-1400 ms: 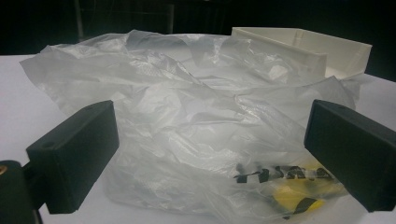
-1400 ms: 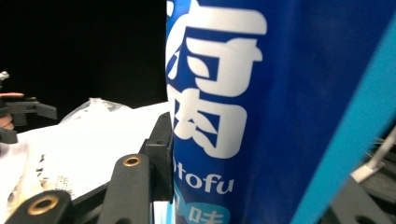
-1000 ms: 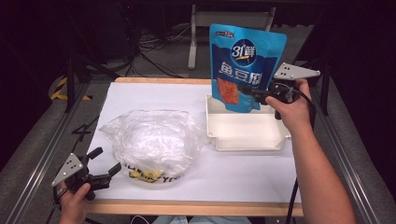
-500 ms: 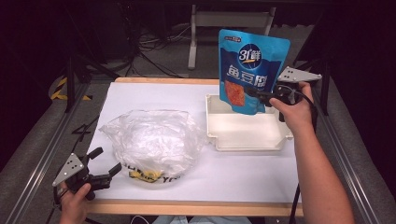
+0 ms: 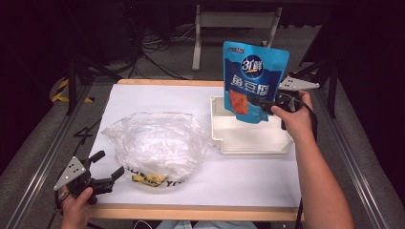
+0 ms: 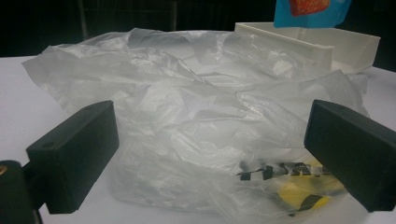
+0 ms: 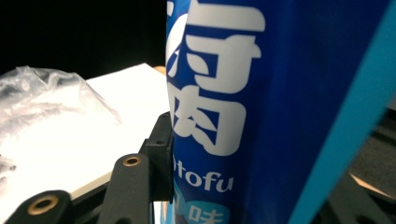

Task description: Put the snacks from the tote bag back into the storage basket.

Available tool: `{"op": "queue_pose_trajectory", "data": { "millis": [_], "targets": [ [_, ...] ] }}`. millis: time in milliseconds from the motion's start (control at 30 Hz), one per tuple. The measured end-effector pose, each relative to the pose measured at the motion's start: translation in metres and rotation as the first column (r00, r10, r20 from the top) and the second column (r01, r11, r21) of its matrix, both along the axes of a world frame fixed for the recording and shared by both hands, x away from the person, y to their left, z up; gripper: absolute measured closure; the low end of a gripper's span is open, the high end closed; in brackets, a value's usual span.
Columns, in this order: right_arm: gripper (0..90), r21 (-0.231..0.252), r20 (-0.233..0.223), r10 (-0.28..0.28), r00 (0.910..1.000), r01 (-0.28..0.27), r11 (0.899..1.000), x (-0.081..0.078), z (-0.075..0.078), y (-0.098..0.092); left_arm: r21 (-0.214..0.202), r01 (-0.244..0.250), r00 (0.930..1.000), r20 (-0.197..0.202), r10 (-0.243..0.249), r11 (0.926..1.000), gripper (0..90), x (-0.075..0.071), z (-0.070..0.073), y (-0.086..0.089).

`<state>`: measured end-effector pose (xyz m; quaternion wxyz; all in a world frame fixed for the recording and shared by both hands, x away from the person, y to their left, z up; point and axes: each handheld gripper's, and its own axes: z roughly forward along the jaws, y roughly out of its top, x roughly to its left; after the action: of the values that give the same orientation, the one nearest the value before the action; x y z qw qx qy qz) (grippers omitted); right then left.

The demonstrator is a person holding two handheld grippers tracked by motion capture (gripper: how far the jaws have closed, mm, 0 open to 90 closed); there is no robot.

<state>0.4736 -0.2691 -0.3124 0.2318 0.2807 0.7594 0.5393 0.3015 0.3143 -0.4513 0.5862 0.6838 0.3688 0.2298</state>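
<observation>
Glossy blue pouch [image 5: 255, 81], crinkled clear plastic bag [image 5: 155, 143]

White sheet [image 5: 157, 102] covers the tabletop; a wooden edge [image 5: 191, 211] shows along the near side and a strip of it at the far side.

Crumpled clear plastic bag [image 5: 153, 143] lies left of centre, near half of the table. Black and yellow print [image 5: 153, 180] shows through its near end, possibly a package inside; too creased to read.

White rectangular tray [image 5: 253, 149] sits right of the bag, close but apart from it, long side across the table.

Grey metal rails [image 5: 43, 162] run along the left and right of the table.

Far floor: loose black cables [image 5: 157, 52], a pale metal stand [image 5: 234, 21], yellow-black hazard tape [image 5: 62, 90] at far left.
</observation>
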Motion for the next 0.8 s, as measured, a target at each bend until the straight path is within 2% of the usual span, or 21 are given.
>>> {"op": "queue_pose_trajectory", "data": {
  "millis": [567,800],
  "targets": [
    [54.8,-0.043,-0.055,-0.006,0.9984,0.004,0.999,0.007,-0.033,0.000,0.002,0.003,1.0000,-0.003,-0.003,1.0000,3.9,0.000,0.000,0.000],
    [54.7,-0.061,-0.060,-0.012,0.9981,0.008,0.998,0.008,-0.041,0.001,0.003,0.002,1.0000,-0.002,-0.002,1.0000,3.9,0.000,0.000,0.000]
  ]
}}
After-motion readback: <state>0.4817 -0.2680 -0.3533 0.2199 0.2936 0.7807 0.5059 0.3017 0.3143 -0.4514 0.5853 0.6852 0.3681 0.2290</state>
